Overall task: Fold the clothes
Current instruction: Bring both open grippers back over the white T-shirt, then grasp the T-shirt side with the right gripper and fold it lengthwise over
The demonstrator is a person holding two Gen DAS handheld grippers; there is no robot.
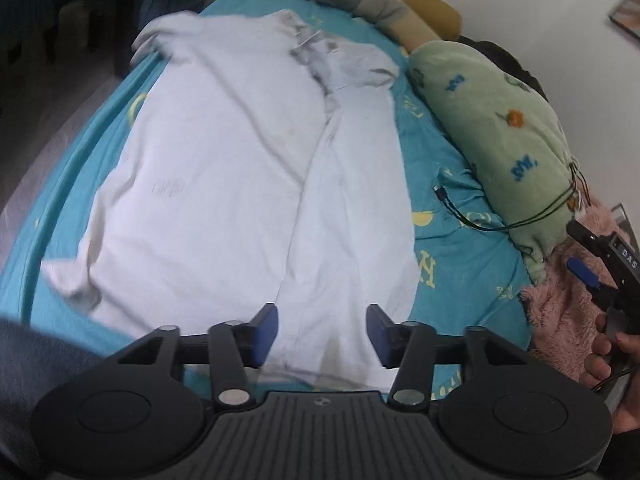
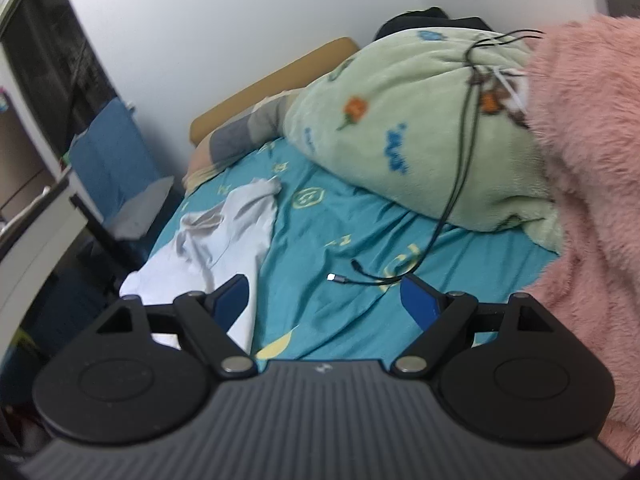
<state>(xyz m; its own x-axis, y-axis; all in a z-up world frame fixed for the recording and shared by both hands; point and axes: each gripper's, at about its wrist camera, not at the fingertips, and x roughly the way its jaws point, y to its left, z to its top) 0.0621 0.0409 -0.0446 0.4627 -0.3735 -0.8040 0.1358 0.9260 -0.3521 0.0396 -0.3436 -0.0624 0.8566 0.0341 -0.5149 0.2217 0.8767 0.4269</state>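
A white polo shirt lies flat on the teal bed sheet, collar at the far end, its right side folded inward along a lengthwise crease. My left gripper is open and empty, hovering over the shirt's near hem. My right gripper is open and empty above the bare sheet, to the right of the shirt. The right gripper also shows at the right edge of the left wrist view, held in a hand.
A green patterned blanket and a pink fluffy blanket are piled along the bed's right side. A black charging cable trails from the blanket onto the sheet. Pillows lie at the headboard. The floor lies left of the bed.
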